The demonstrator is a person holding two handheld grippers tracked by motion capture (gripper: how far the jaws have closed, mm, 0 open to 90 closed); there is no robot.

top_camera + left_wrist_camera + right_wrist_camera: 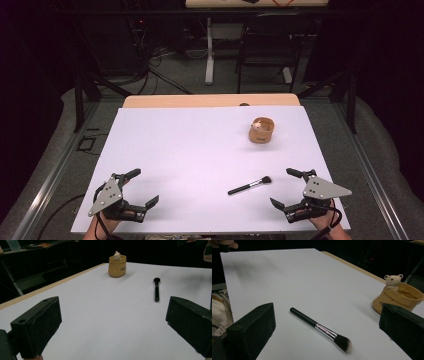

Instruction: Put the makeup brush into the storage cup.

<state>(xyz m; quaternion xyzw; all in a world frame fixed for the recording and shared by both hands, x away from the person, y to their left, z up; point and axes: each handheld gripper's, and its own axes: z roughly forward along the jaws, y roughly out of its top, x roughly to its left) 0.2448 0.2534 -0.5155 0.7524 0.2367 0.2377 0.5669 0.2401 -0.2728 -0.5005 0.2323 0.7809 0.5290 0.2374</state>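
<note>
A black makeup brush [249, 185] lies flat on the white table [200, 150] near the front right, bristles toward the right. In the right gripper view the brush [319, 328] lies just ahead between the jaws. A tan pouch-shaped cup [262, 131] with a small bear figure on its rim stands at the back right; the left gripper view has the cup [117, 265] far off, and it sits at the right edge in the right gripper view [399, 298]. My left gripper [142, 187] rests open at the front left with nothing in it. My right gripper [282, 187] stands open just right of the brush, apart from it.
The table's wooden far edge [210, 100] shows beyond the white sheet. A metal frame and floor cables [50, 175] flank the table on the left. A chair [270, 45] and desk leg stand behind.
</note>
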